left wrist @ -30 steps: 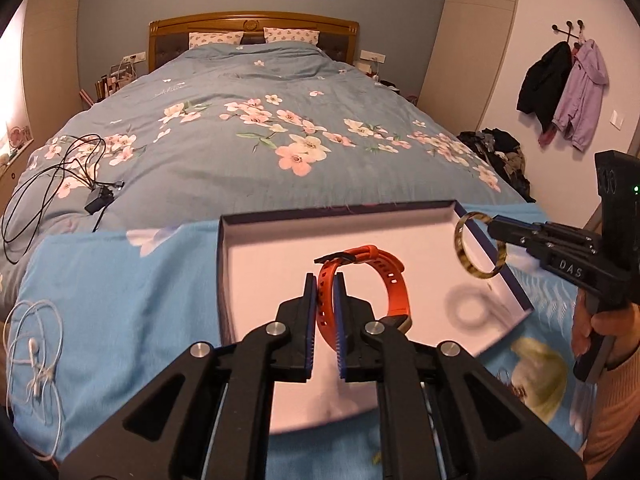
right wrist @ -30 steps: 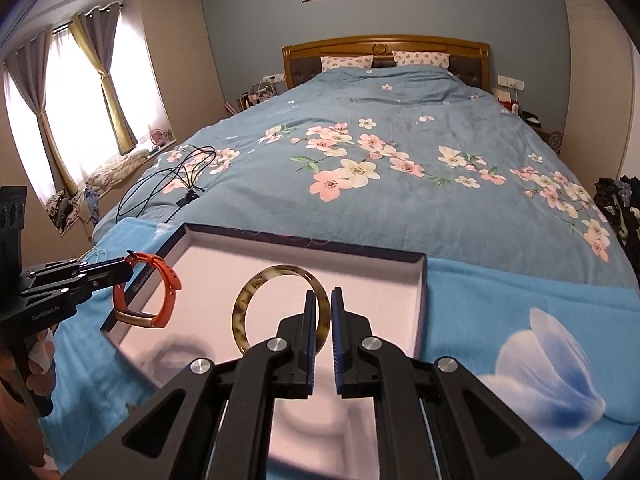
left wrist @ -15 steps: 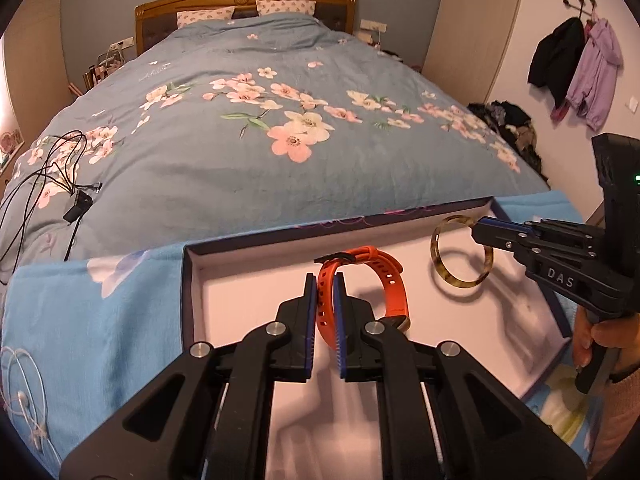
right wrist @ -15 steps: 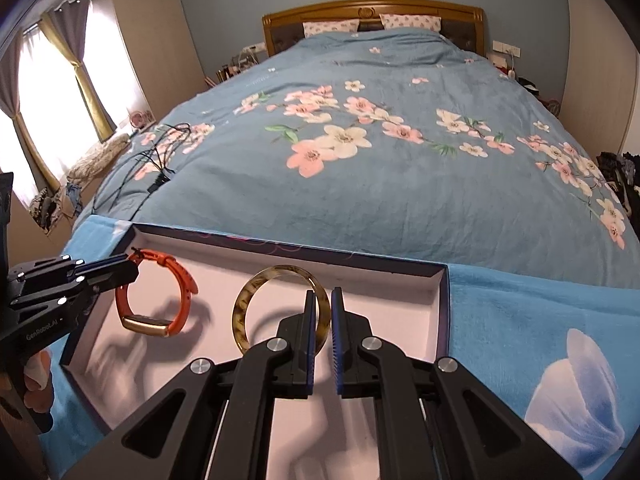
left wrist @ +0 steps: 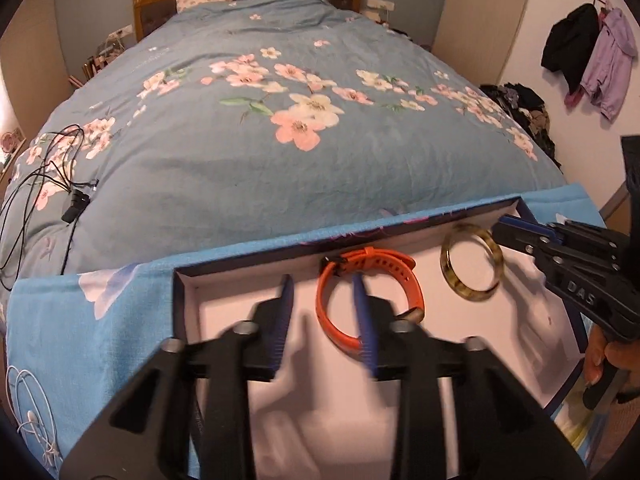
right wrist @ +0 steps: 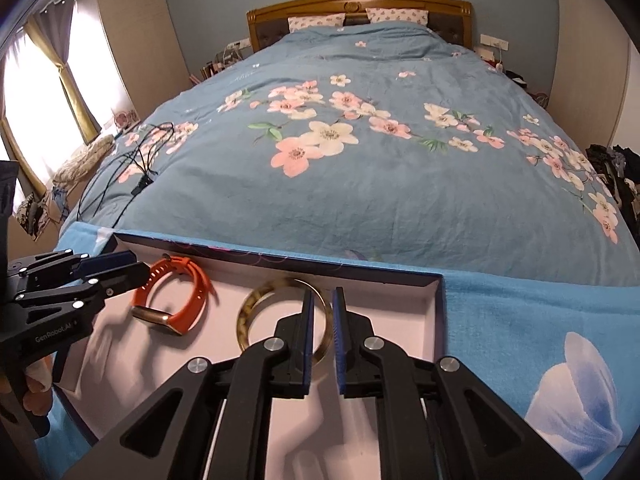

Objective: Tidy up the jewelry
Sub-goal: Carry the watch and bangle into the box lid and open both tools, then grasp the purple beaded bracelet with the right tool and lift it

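A shallow dark-rimmed box (left wrist: 188,280) with a white floor lies at the near edge of the bed; it also shows in the right wrist view (right wrist: 438,312). An orange wristband (left wrist: 370,300) lies on its floor, also seen from the right (right wrist: 176,300). My left gripper (left wrist: 324,320) is open, its right finger inside the band's loop. A tortoiseshell bangle (right wrist: 280,316) rests in the box beside it, also seen from the left (left wrist: 472,268). My right gripper (right wrist: 322,340) is partly open, its jaws straddling the bangle's rim without pinching it.
The box sits on a light blue towel (right wrist: 520,320) over a blue floral duvet (left wrist: 300,120). Black cables (left wrist: 52,184) lie on the bed at left, white earphones (left wrist: 28,412) on the towel. Clothes hang on the right wall (left wrist: 592,52).
Both grippers lowered into the box and opened. The orange wristband and the bangle were let go and now lie on the box floor.
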{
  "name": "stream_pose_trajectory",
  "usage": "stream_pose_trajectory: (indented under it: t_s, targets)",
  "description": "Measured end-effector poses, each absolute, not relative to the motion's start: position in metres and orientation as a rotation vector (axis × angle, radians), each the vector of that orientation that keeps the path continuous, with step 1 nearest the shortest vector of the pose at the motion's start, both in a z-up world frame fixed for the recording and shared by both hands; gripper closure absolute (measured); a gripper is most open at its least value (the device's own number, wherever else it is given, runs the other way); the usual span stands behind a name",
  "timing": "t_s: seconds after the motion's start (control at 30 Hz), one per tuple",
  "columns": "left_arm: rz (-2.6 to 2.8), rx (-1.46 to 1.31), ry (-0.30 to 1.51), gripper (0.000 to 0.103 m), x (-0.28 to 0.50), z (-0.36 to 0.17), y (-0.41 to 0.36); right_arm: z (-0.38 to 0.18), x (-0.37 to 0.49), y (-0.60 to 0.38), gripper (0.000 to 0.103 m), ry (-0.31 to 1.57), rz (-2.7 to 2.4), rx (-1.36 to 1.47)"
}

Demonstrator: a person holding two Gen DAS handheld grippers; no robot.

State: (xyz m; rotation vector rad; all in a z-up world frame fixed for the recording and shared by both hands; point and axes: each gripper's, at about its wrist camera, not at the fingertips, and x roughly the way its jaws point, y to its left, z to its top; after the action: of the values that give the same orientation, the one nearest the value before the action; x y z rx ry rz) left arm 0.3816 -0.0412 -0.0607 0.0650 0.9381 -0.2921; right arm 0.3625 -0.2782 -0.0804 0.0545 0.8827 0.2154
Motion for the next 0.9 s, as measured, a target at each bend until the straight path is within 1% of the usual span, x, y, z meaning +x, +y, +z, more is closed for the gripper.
stream_pose_trajectory:
  t_s: [0.07,0.1,0.13,0.17,0.2,0.23,0.3,0.33,0.4,0.53,0.57,0.6,0.63,0.7,0.73,0.9]
  targets:
    - [-0.293,0.057,0.909,0.071,0.373,-0.054,-0.038,-0.071,0.352,-0.281,0.091,0.850,0.238,0.059]
    - [-0.292,0.055,0.889,0.066,0.368,-0.050,-0.036,-0.065,0.343,-0.282,0.084,0.827,0.249,0.059]
    - [-0.286,0.058,0.858,0.058,0.359,-0.043,-0.035,-0.059,0.333,-0.284,0.077,0.799,0.264,0.056]
    - [-0.286,0.064,0.830,0.054,0.351,-0.038,-0.033,-0.052,0.322,-0.285,0.074,0.774,0.284,0.052]
    - [-0.287,0.073,0.790,0.048,0.339,-0.031,-0.031,-0.047,0.311,-0.286,0.069,0.752,0.300,0.047]
    - [-0.283,0.086,0.754,0.046,0.327,-0.025,-0.030,-0.042,0.298,-0.287,0.065,0.727,0.322,0.041]
    - [-0.293,0.098,0.697,0.045,0.302,-0.014,-0.027,-0.036,0.277,-0.288,0.064,0.705,0.369,0.028]
    - [-0.304,0.104,0.666,0.041,0.288,-0.009,-0.026,-0.035,0.262,-0.287,0.063,0.699,0.396,0.010]
    - [-0.314,0.120,0.623,0.038,0.264,-0.002,-0.024,-0.038,0.240,-0.282,0.059,0.707,0.450,-0.026]
    - [-0.344,0.155,0.583,0.036,0.217,0.000,-0.023,-0.057,0.198,-0.272,0.059,0.749,0.496,-0.123]
    - [-0.349,0.170,0.581,0.036,0.205,-0.004,-0.024,-0.060,0.191,-0.271,0.061,0.758,0.496,-0.135]
    - [-0.353,0.180,0.583,0.036,0.195,-0.007,-0.024,-0.066,0.183,-0.271,0.064,0.773,0.497,-0.147]
    - [-0.363,0.182,0.590,0.035,0.186,-0.012,-0.024,-0.070,0.178,-0.273,0.067,0.788,0.498,-0.140]
    - [-0.375,0.181,0.607,0.035,0.172,-0.021,-0.022,-0.078,0.171,-0.278,0.068,0.817,0.501,-0.110]
    - [-0.378,0.178,0.618,0.035,0.167,-0.025,-0.021,-0.082,0.169,-0.280,0.071,0.828,0.495,-0.105]
    - [-0.393,0.180,0.664,0.035,0.142,-0.047,-0.016,-0.090,0.153,-0.285,0.073,0.841,0.505,-0.085]
